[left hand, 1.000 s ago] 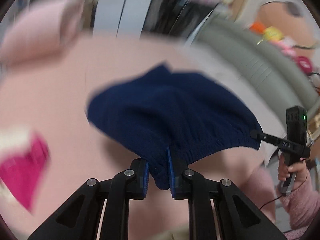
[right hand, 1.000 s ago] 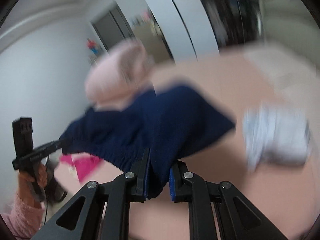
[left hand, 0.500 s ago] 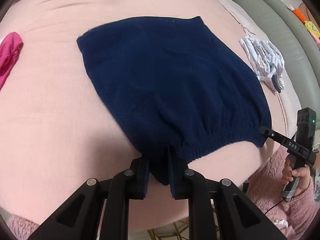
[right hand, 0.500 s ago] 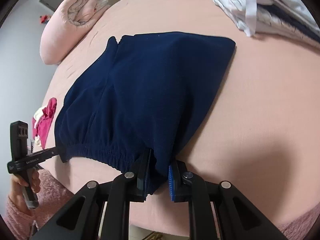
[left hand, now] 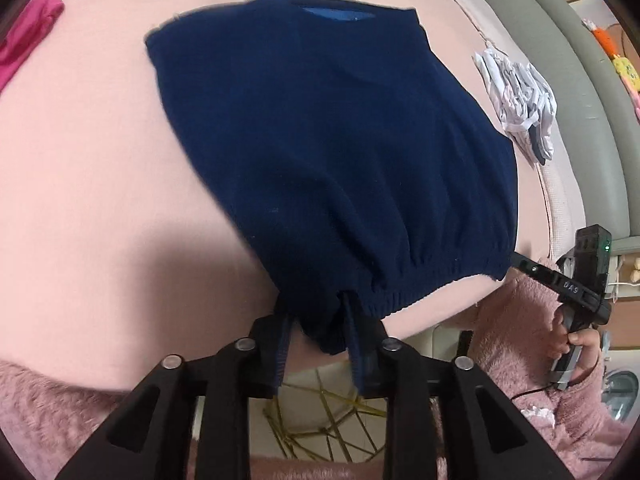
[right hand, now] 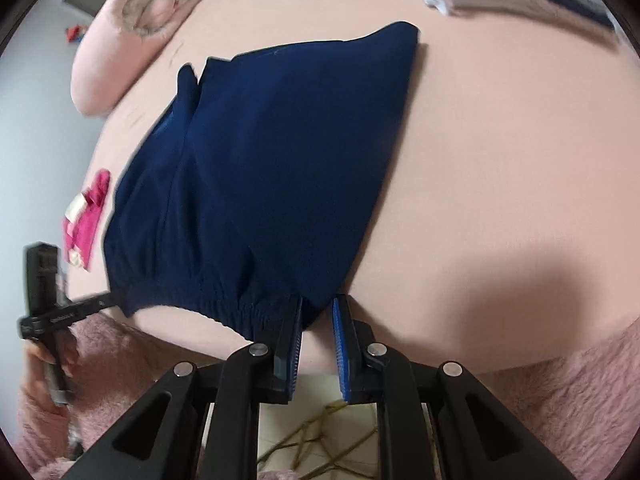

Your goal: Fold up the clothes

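Navy blue shorts (left hand: 332, 152) lie spread flat on the pink bed (left hand: 88, 184), with the elastic waistband at the near edge. My left gripper (left hand: 318, 320) is shut on the waistband's left corner, which bunches between its fingers. My right gripper (right hand: 318, 312) is shut on the waistband's right corner of the shorts (right hand: 272, 168). Each gripper also shows in the other's view, the right one (left hand: 516, 260) at the far end of the waistband and the left one (right hand: 114, 300) likewise.
A crumpled white and grey garment (left hand: 516, 100) lies on the bed to the right. A magenta garment (right hand: 86, 220) lies to the left. A rolled pink blanket (right hand: 124, 40) sits at the far end. A grey sofa (left hand: 560, 60) stands beyond the bed.
The shorts came down from the air and now lie flat on the bed. Both grippers have drawn back toward the bed's near edge, still holding the waistband.
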A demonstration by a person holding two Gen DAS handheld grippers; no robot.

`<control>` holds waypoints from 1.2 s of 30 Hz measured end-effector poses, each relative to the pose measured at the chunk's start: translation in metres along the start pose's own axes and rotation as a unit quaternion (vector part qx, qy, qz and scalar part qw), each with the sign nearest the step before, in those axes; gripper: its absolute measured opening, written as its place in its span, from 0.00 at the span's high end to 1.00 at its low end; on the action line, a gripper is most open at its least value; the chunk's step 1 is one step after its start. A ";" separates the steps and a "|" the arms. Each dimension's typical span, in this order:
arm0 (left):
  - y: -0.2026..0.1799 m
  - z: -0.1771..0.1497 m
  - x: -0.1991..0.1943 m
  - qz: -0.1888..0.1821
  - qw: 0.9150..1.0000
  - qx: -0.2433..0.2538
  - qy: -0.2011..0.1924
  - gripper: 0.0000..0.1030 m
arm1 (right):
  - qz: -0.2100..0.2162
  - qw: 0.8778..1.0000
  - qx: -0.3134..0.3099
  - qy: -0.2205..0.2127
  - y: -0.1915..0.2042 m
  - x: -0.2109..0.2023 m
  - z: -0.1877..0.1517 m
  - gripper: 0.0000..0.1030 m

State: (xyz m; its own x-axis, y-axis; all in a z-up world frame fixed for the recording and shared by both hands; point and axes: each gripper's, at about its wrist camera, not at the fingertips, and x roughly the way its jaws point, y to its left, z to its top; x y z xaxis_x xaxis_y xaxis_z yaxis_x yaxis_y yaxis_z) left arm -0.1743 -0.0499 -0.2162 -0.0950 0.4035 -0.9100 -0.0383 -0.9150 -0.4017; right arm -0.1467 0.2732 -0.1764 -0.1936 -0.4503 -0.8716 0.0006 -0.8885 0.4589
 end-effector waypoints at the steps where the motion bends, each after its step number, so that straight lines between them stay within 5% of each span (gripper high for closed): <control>1: -0.002 0.000 -0.009 0.030 0.999 0.013 -0.015 0.47 | -0.003 1.000 0.002 -0.010 0.001 -0.008 0.003 0.86; 5: -0.011 0.007 -0.049 0.151 0.981 0.059 -0.109 0.41 | -0.034 0.994 -0.032 -0.094 0.013 -0.049 0.014 0.86; 9: -0.028 0.044 -0.058 0.131 0.969 0.112 -0.176 0.42 | -0.054 0.988 -0.098 -0.105 0.037 -0.049 0.037 0.86; 11: -0.042 0.069 -0.039 0.122 0.968 0.142 -0.165 0.62 | -0.065 0.984 -0.134 -0.094 0.050 -0.037 0.051 0.86; 14: -0.058 0.094 0.007 0.107 0.972 0.165 -0.126 0.76 | -0.068 0.981 -0.171 -0.062 0.069 0.010 0.071 0.86; 20: -0.068 0.093 0.051 0.112 0.977 0.155 -0.090 0.76 | -0.080 0.981 -0.173 -0.035 0.075 0.064 0.088 0.86; 34: -0.057 0.185 0.064 0.130 0.974 0.116 -0.142 0.75 | -0.114 0.977 -0.160 -0.086 0.074 0.089 0.165 0.86; 36: -0.069 0.186 0.051 0.108 0.975 0.127 -0.148 0.75 | -0.107 0.980 -0.145 -0.089 0.075 0.080 0.174 0.86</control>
State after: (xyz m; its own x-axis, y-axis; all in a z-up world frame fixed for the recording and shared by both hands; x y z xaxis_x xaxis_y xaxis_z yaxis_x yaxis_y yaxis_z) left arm -0.3617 0.0335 -0.2153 -0.4096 0.2182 -0.8858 -0.2277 -0.9647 -0.1323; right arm -0.3325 0.1860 -0.1819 -0.3880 -0.2519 -0.8866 0.2147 -0.9602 0.1788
